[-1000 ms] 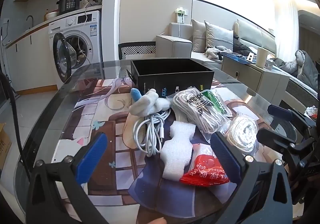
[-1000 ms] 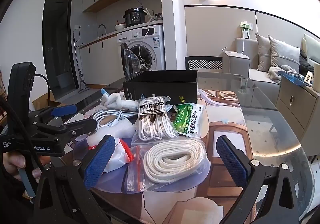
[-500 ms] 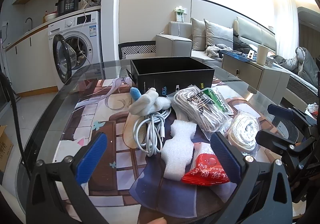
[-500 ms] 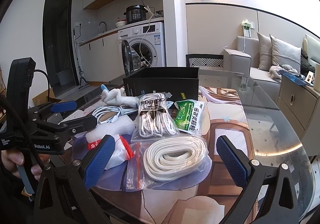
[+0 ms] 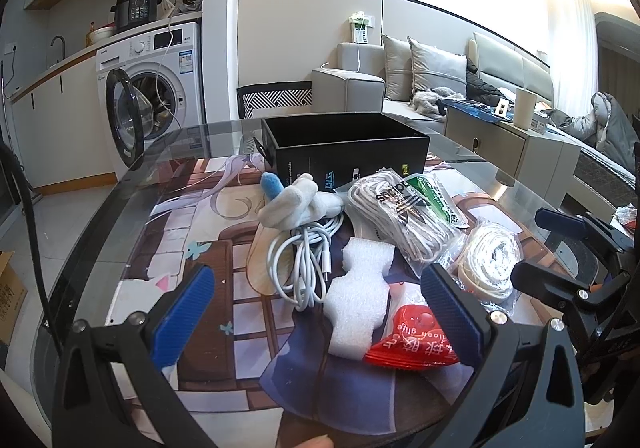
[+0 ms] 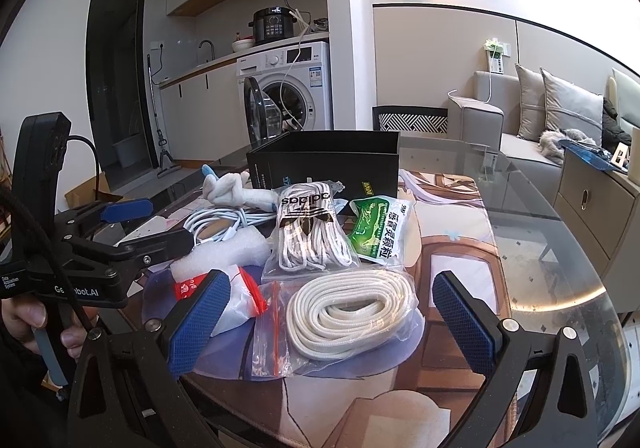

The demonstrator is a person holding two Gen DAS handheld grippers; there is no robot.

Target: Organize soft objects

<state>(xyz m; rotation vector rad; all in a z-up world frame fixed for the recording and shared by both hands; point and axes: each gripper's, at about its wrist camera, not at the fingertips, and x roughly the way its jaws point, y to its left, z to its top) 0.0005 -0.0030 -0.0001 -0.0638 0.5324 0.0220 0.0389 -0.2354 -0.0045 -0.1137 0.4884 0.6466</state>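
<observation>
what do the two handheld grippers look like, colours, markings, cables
Both are black plastic frames with silver screws. The left gripper and the right gripper each carry two fingers faced with blue textured pads. Seen from the right wrist view, the left one's body bears white lettering, partly hidden, and a black cable loops from its upright black housing. No sleeve is clearly visible.

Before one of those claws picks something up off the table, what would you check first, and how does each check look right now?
1. Left claw open and holding nothing: ok.
2. Right claw open and holding nothing: ok.
3. Black box open at the top, with nothing covering it: ok.
4. Box has room inside: cannot tell, its floor is hidden.
5. Bagged white rope lies between the right claw's fingers, nothing on top of it: ok.
6. Foam piece free to lift: cannot tell; its lower end touches the red packet.
</observation>
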